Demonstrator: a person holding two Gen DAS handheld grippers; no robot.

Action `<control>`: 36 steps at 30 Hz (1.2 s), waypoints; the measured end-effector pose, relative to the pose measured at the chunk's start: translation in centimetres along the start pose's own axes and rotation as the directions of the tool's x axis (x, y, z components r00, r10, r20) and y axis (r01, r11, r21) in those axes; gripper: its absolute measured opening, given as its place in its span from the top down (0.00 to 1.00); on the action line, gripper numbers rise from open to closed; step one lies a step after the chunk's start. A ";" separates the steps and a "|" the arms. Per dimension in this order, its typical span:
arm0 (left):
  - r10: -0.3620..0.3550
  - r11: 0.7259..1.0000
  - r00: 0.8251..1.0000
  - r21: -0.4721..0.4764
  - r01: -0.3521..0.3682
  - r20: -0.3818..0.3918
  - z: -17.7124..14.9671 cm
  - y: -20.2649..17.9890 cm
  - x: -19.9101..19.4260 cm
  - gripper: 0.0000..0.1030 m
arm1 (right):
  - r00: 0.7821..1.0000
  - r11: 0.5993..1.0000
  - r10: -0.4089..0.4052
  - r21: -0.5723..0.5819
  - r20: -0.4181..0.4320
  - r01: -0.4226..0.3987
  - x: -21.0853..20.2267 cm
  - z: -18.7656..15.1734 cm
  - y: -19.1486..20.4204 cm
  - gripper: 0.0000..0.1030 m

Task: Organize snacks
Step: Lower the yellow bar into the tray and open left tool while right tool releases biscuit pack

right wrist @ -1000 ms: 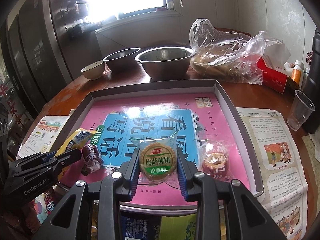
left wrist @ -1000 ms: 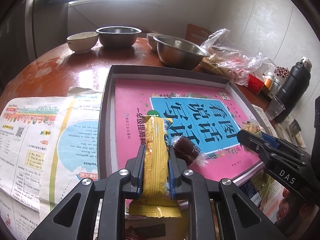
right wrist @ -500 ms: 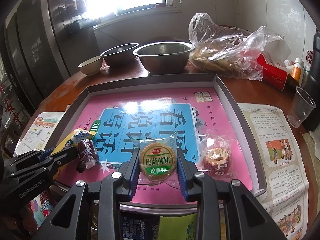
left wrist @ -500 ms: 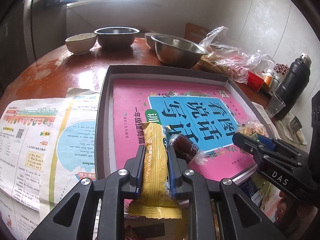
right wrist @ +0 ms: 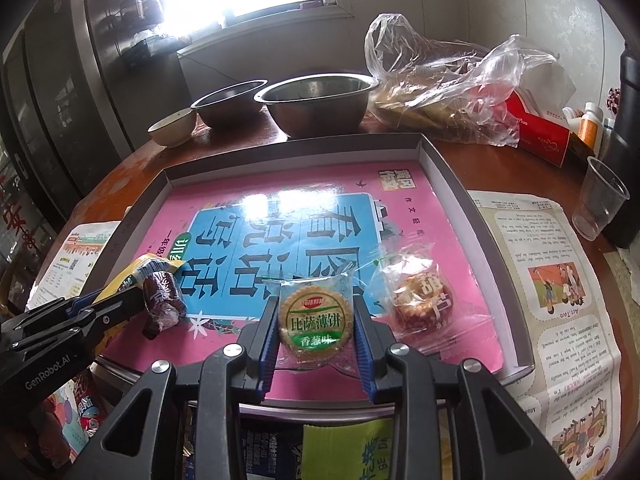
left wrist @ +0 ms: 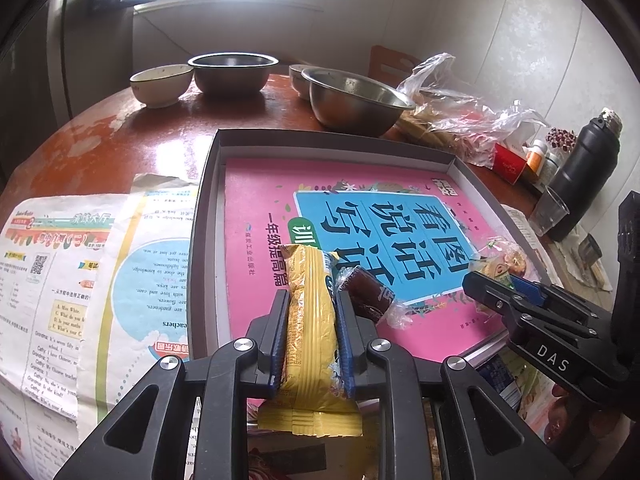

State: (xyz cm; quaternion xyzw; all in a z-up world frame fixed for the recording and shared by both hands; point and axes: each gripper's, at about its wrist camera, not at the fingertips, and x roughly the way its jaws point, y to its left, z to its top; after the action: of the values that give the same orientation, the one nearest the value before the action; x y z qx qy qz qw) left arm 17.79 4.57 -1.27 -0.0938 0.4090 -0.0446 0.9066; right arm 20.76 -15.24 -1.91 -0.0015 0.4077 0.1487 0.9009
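Snacks go down best gently: left tool [left wrist: 312, 332] pinches yellow bar [left wrist: 310, 320], right tool [right wrist: 315, 328] pinches cracker packet [right wrist: 316, 320]; lower both onto tray [right wrist: 444, 168] near edge before releasing.

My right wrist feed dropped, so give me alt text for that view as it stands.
The right gripper is shut on a round cracker packet over the near edge of a grey tray lined with a pink book. A wrapped red snack lies just right of it; at left, the left gripper holds a yellow packet beside a dark wrapped candy.
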 end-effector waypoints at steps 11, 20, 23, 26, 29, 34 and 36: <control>-0.022 1.000 1.000 -0.005 0.022 -0.009 0.0 -0.1 -0.1 0.70 | 1.000 1.000 -0.001 0.010 0.009 0.001 -0.6 0.0 -0.1 0.67; -0.023 1.000 1.000 -0.001 0.023 -0.005 0.0 -0.4 -0.4 0.56 | 1.000 1.000 -0.013 0.029 0.025 0.012 -1.5 0.1 -0.5 0.62; -0.025 1.000 1.000 -0.001 0.025 -0.002 0.0 -0.4 -0.6 0.51 | 0.999 0.999 -0.015 0.035 0.028 0.014 -1.7 0.1 -0.7 0.58; -0.037 0.999 0.999 -0.007 0.037 0.003 0.1 -0.4 -0.8 0.46 | 0.999 0.999 -0.015 0.040 0.031 0.013 -2.0 0.1 -0.7 0.57; -0.036 0.999 0.999 -0.005 0.036 0.007 0.1 -0.5 -1.0 0.43 | 0.999 0.999 -0.014 0.039 0.034 0.012 -2.1 0.1 -0.8 0.56; -0.033 0.999 0.999 -0.006 0.034 0.028 0.4 -0.4 -1.6 0.40 | 0.998 0.999 -0.020 0.037 0.055 0.018 -2.8 0.1 -0.8 0.53; -0.031 0.999 0.999 -0.007 0.031 0.033 0.4 -0.3 -1.9 0.39 | 0.998 0.999 -0.022 0.041 0.066 0.019 -3.2 0.2 -0.9 0.52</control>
State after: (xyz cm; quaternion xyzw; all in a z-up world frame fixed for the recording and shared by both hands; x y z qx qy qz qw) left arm 16.86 4.61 0.47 -0.1041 0.3925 -0.0556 0.9121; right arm 19.16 -16.96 0.41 0.0177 0.3806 0.1312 0.9152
